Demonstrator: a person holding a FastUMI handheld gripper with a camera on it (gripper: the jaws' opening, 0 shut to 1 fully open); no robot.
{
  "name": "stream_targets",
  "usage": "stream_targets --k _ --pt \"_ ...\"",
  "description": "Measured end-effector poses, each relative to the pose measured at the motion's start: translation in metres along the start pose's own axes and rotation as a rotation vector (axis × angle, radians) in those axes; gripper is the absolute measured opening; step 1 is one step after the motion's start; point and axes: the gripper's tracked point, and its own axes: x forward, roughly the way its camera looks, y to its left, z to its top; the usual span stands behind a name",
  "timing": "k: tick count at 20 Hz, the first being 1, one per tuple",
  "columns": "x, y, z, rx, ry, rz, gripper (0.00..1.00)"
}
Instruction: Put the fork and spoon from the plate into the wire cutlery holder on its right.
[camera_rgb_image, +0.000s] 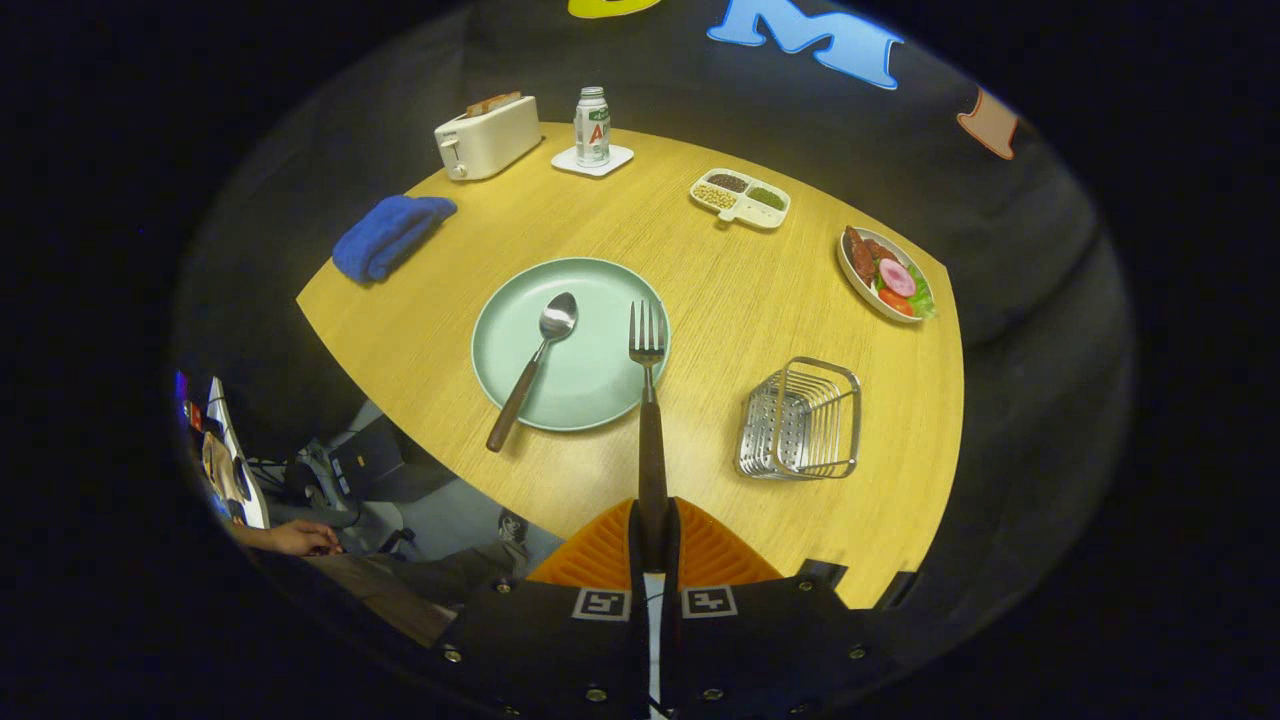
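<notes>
Pinched between our gripper's (654, 535) fingers is the fork's (648, 400) dark handle; both fingers press on it, and its tines reach over the near right rim of the plate (590, 385). Whether the fork is lifted clear or touches the plate we cannot tell. On the table (720, 300), the plate sits mid-worktop. Right of it, near the table's right edge, stands the wire cutlery holder (800, 420). Across the plate's left side lies the spoon (535, 365), handle overhanging the rim.

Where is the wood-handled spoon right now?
The wood-handled spoon lies on the pale green plate, handle overhanging the rim, left of the fork clamped in the gripper.
</notes>
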Motion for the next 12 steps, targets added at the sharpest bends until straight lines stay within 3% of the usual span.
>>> stream_targets --k 12 --pt "-0.056 -0.078 -0.040 -0.036 0.113 -0.075 0.04"
